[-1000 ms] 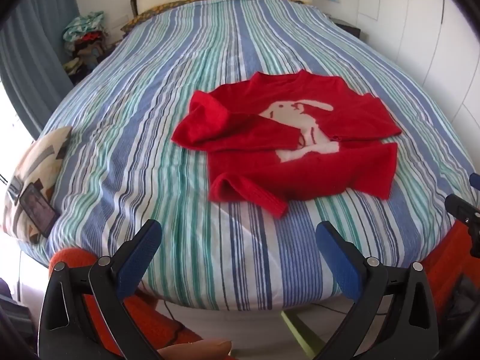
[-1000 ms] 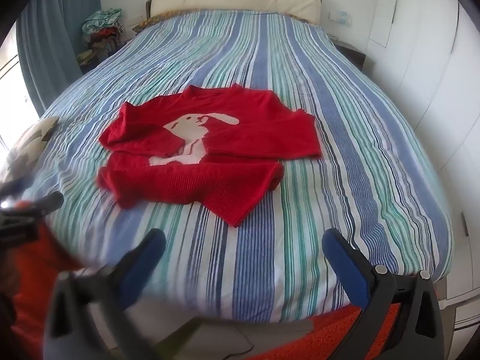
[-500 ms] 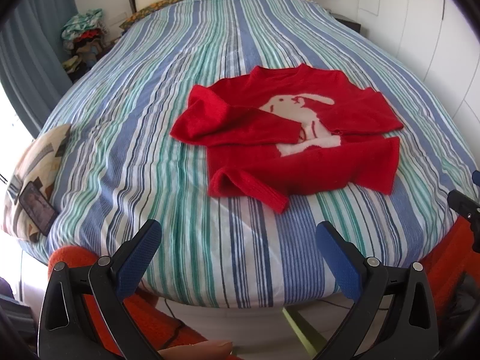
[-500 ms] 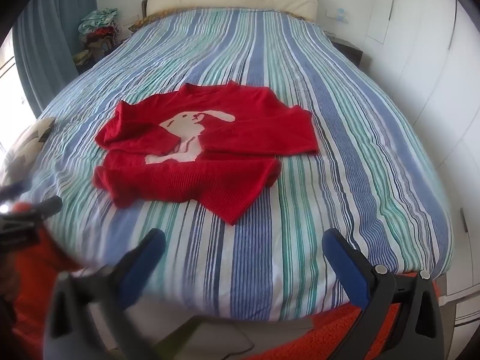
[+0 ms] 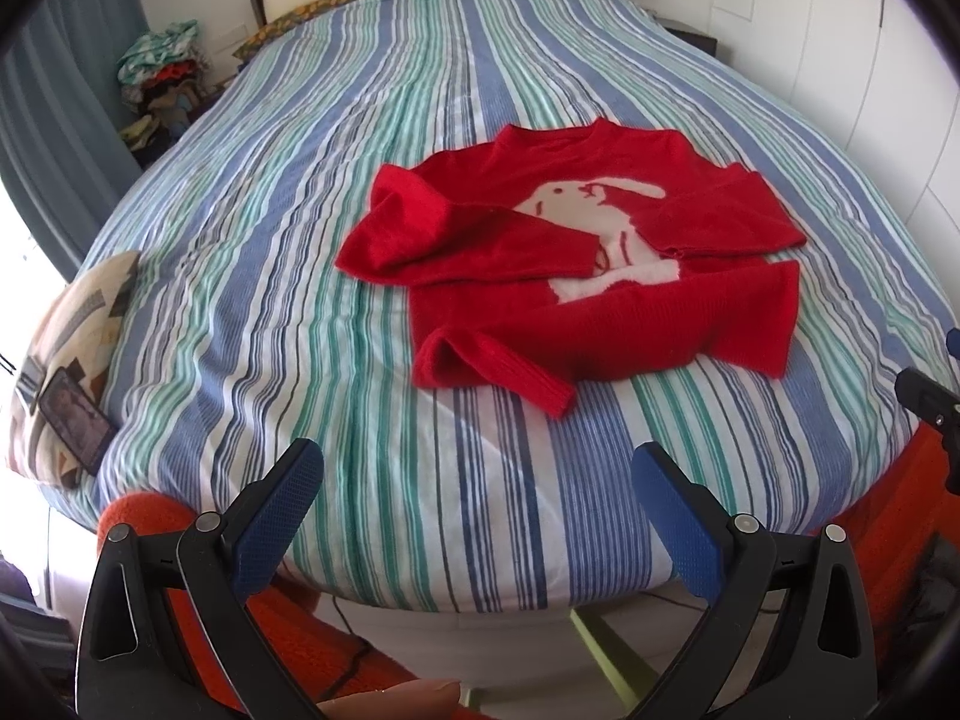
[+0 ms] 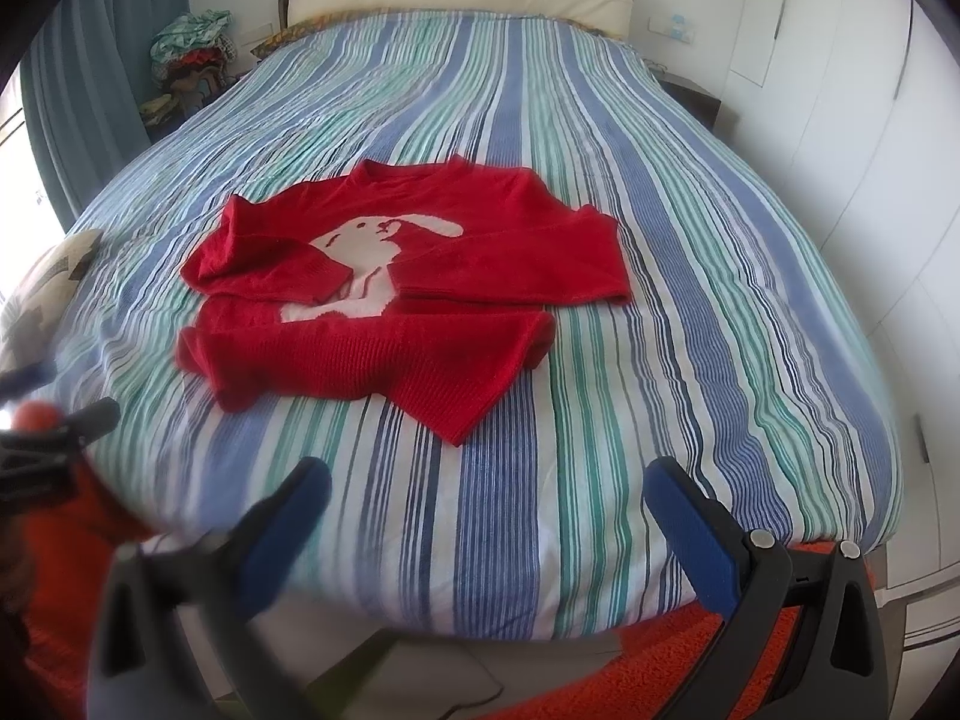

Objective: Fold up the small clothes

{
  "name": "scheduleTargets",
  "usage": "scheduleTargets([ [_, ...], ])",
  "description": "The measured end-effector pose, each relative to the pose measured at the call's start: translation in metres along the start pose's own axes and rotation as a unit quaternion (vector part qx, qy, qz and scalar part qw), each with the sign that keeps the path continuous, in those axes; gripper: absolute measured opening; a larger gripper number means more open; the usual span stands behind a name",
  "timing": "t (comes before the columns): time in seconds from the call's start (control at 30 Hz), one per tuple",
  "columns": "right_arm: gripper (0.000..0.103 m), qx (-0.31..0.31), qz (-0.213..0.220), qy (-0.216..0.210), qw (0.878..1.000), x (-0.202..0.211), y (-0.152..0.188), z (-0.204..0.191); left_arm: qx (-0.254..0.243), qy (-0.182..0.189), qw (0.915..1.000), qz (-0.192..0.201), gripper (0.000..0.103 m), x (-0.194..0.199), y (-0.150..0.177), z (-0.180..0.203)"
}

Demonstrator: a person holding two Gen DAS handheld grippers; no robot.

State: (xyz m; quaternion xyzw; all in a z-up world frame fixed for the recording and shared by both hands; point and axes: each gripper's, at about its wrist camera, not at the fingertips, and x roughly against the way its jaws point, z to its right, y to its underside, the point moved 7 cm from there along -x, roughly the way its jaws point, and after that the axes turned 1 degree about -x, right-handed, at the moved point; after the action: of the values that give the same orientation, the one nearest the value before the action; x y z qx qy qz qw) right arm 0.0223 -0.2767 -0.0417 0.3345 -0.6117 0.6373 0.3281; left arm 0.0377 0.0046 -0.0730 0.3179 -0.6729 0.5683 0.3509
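A red sweater (image 5: 606,276) with a white rabbit on the chest lies flat near the middle of my bed (image 5: 360,312), a little toward the foot edge, on a blue, green and white striped cover. Both sleeves are folded across its front. My left hand-held gripper (image 5: 477,498) hovers over the foot edge, its blue-padded jaws spread wide and holding nothing. My right hand-held gripper (image 6: 486,510) hangs beside it at the same edge, likewise released, its left finger blurred. Only bare striped cover lies between both grippers and the sweater's hem. A patterned cushion (image 5: 72,360) rests at the bed's left edge, near the foot corner. A pile of clothes (image 6: 189,48) sits beyond the far-left corner.
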Motion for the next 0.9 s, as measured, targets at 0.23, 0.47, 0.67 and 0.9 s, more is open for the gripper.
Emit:
scheduleTargets([
  [0.23,0.103,0.002,0.000,0.002,1.000,-0.001,0.000,0.000,-0.009,-0.004,0.9999,-0.003,0.103,-0.001,-0.001,0.002],
  [0.47,0.103,0.004,-0.001,0.002,1.000,-0.001,-0.001,-0.002,-0.011,-0.001,0.9999,-0.003,0.103,-0.001,0.000,0.004],
  [0.67,0.103,0.006,-0.003,0.004,1.000,-0.002,-0.002,-0.004,-0.009,0.003,0.9999,-0.006,0.103,-0.003,0.000,0.004],
  [0.9,0.103,0.011,-0.014,0.036,0.999,-0.006,-0.003,-0.002,-0.001,0.014,0.9997,-0.022,0.103,-0.010,0.005,0.003],
])
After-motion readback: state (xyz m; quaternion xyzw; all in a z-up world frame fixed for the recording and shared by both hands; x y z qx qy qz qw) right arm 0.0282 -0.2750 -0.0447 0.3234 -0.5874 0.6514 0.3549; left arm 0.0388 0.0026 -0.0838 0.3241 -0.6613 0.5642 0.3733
